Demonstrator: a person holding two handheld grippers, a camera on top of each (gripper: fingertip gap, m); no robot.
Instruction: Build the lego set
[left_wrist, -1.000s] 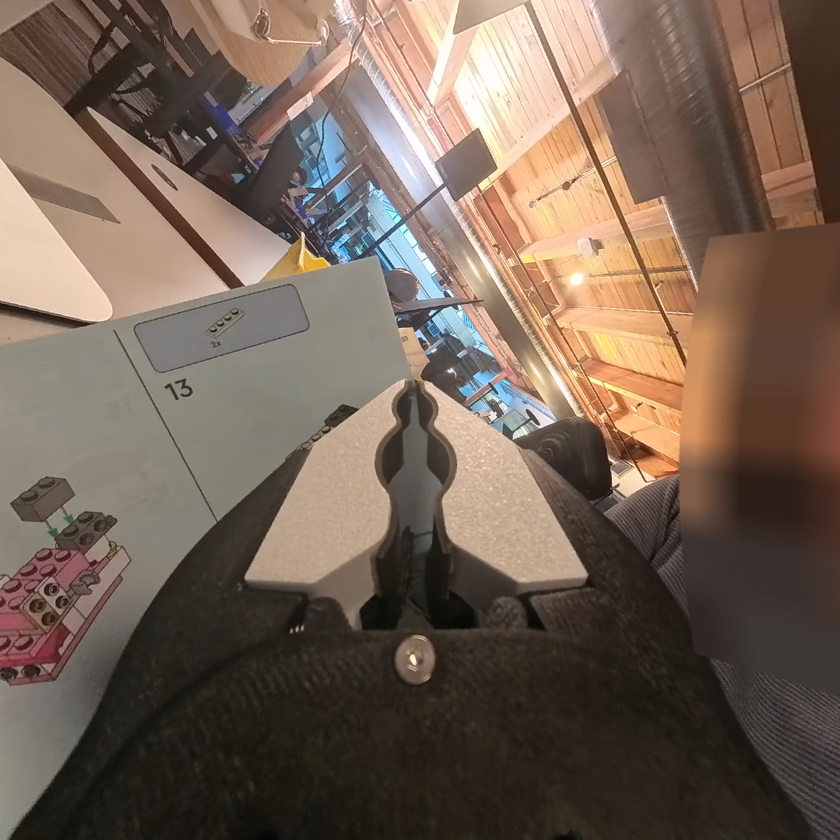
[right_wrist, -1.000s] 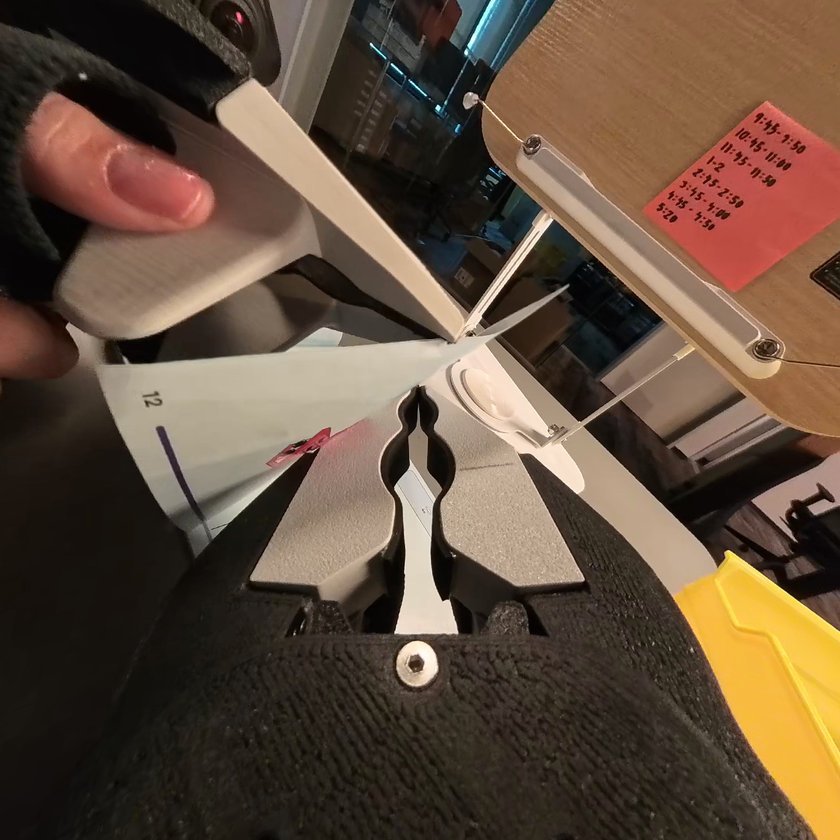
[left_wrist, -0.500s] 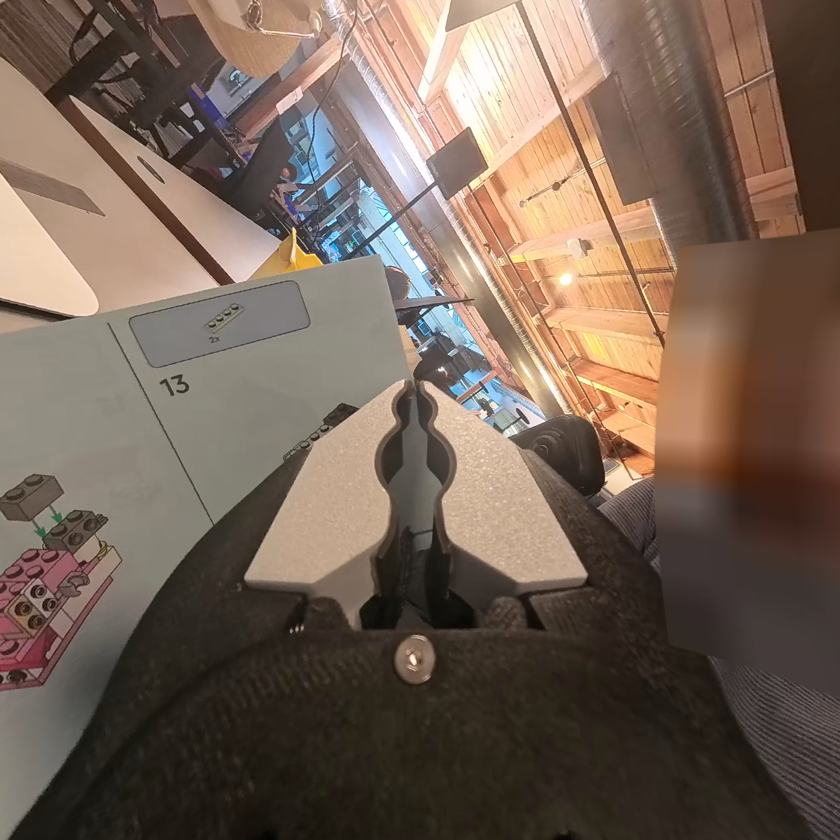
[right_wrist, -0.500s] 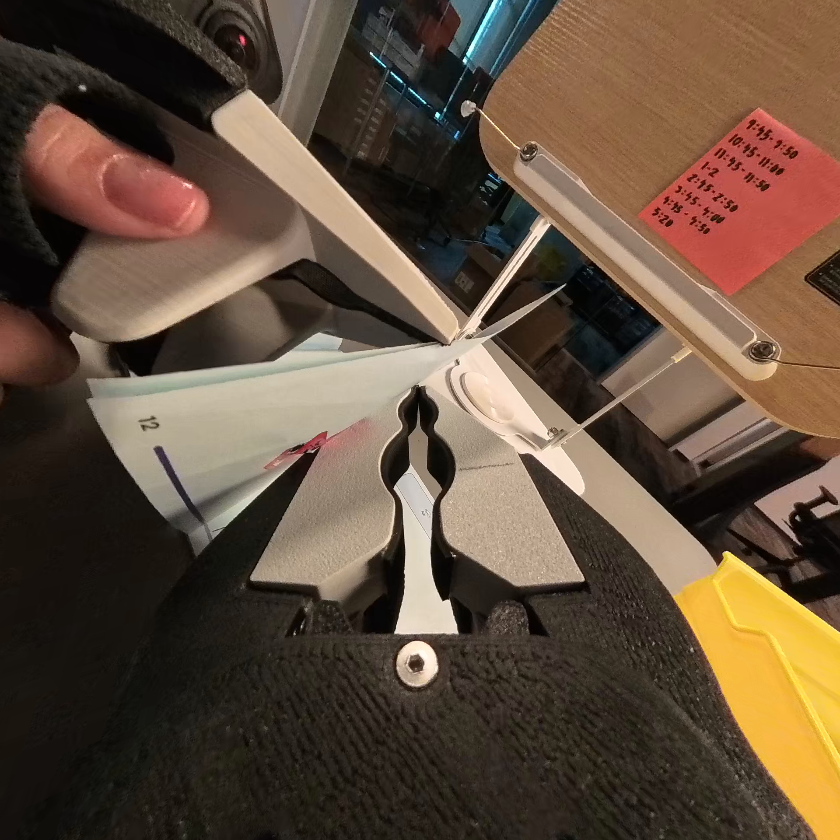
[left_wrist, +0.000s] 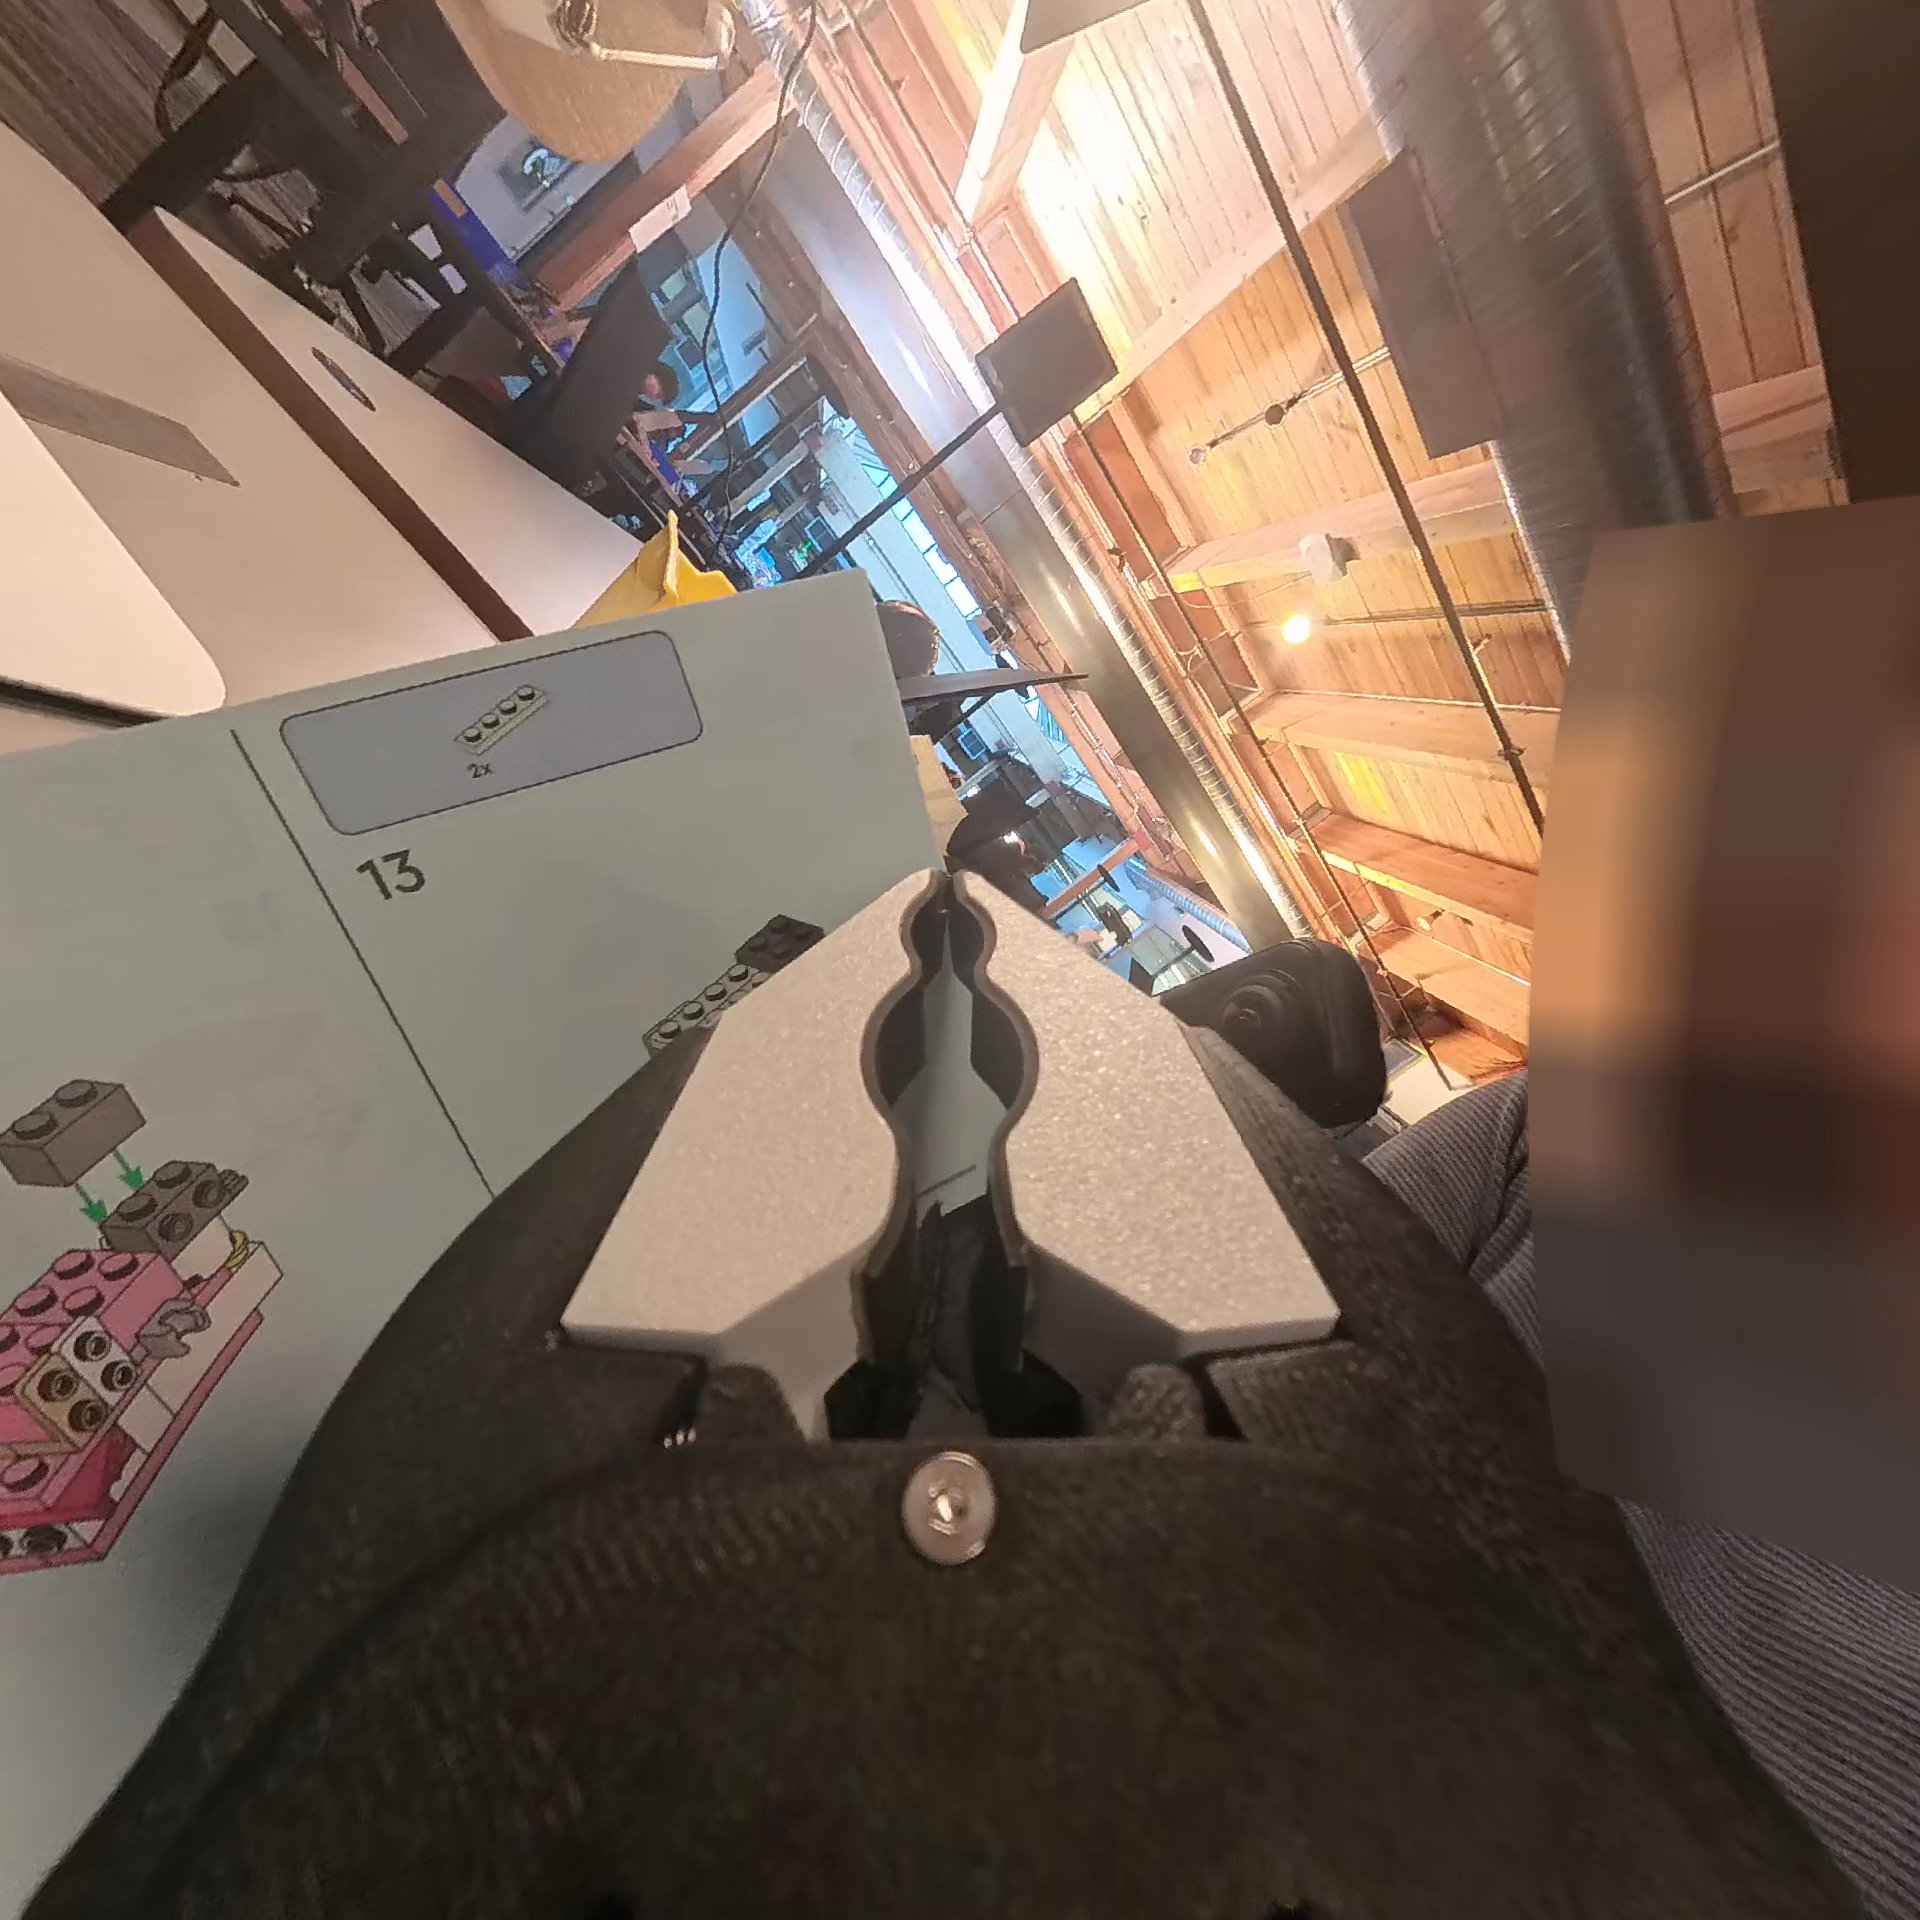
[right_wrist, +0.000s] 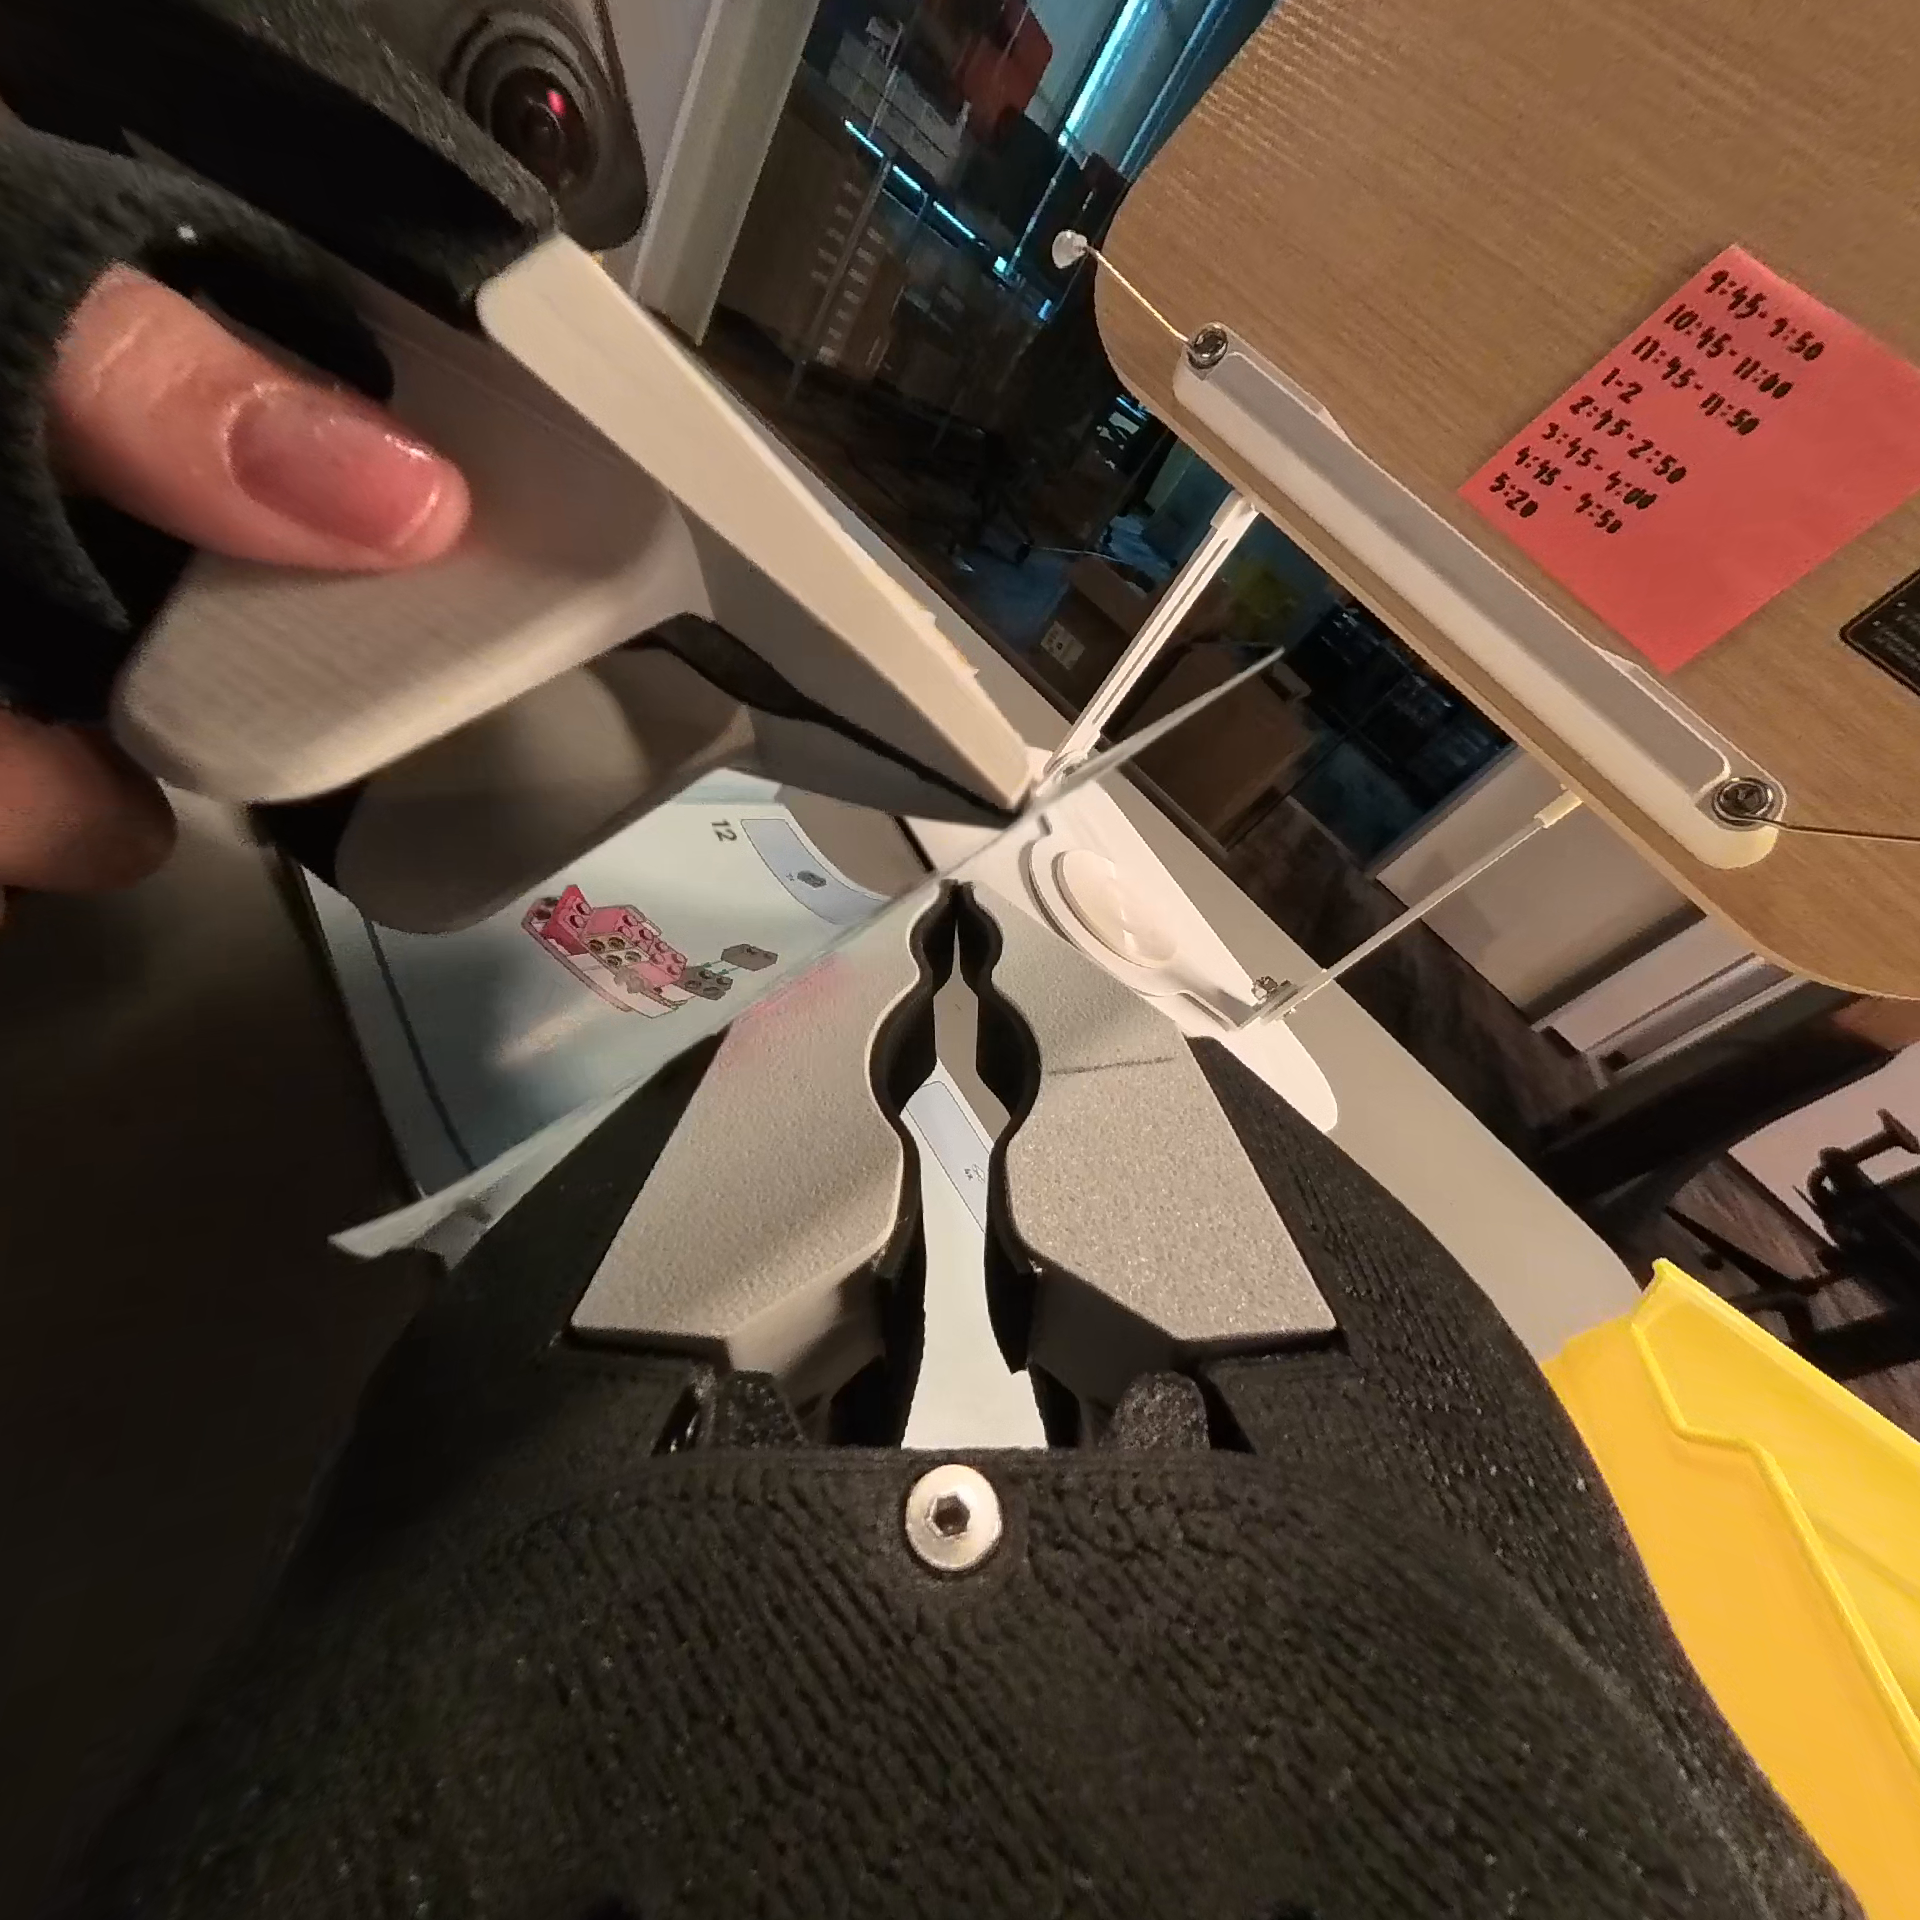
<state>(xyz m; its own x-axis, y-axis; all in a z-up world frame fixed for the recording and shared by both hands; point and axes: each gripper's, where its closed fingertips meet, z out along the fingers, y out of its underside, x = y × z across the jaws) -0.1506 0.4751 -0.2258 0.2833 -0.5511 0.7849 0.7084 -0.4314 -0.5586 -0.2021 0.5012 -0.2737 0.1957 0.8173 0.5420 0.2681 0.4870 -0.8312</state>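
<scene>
**Both tongs pinched on a light-blue instruction booklet, held up off the table**

Hard to see: the actual pinch pts. In the left wrist view, the left gripper (left_wrist: 951, 883) has its tips together and a pale-blue sheet edge runs down the slot between its fingers (left_wrist: 769, 1122), so it's clamped on a page of the booklet (left_wrist: 582, 914); the pad contact itself sits behind the tips. Booklet's lower-left is cut off by the frame edge, and the gripper body covers part of the brick drawing on the page.

Right gripper (right_wrist: 954, 896): tips closed too, w/ a sheet passing between the fingers and a page edge (right_wrist: 665, 1049) crossing just at the tips. Looks clamped on a page of the same booklet. The left gripper shows here top-left, a person's hand (right_wrist: 260, 457) wrapped round it, its tips meeting the paper just beside the right one's tips. Exactly how many sheets each holds: can't tell.

A mosaic patch covers the right side of the left view; below it a blue ribbed sleeve (left_wrist: 1766, 1662).

Surface & room: white table (right_wrist: 1351, 1164) w/ a round white cap set in it, yellow bin (right_wrist: 1766, 1558) at its near edge, wood-grain panel (right_wrist: 1455, 208) w/ a red sticky note (right_wrist: 1704, 468). Timber plank ceiling (left_wrist: 1299, 312) w/ a ribbed metal duct (left_wrist: 1558, 260) above.
</scene>
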